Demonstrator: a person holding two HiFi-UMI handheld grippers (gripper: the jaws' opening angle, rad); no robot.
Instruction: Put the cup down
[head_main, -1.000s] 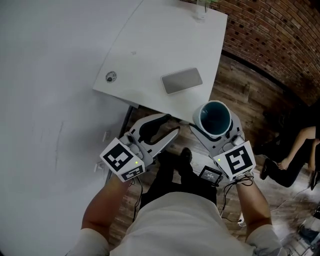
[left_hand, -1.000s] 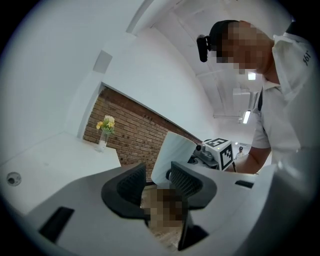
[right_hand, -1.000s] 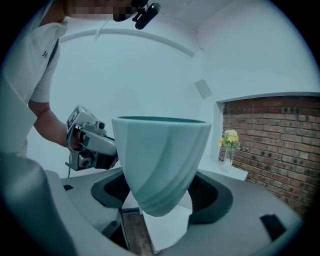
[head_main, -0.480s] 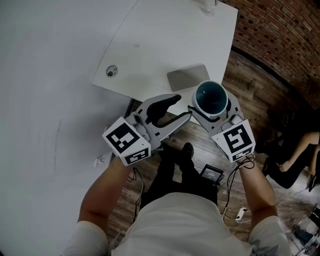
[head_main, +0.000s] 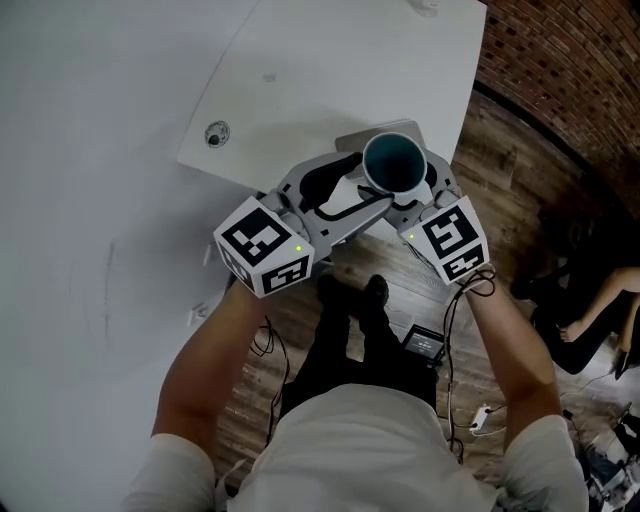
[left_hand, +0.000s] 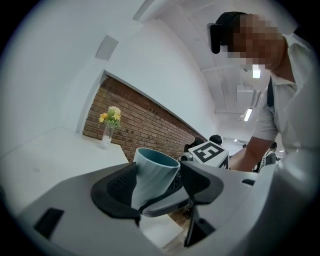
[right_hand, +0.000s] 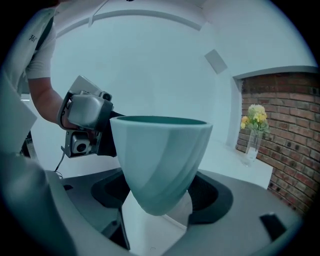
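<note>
Both hands moved fwd, over the worktop edge. R hand-held gripper pinches the cup, up in the air. L hand-held gripper just opened wide, squeezing nothing, so set-down's prob. next.

I see a pale teal cup with twisted ribbing, darker teal inside. White tabletop, red-brown brick wall, yellow flowers. The left tool and right tool carry black-and-white square markers.

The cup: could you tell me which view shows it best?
The right gripper view: the cup fills it, rim to base, side-on. The head view shows only its mouth from above; the left gripper view shows it small, partly hidden.
</note>
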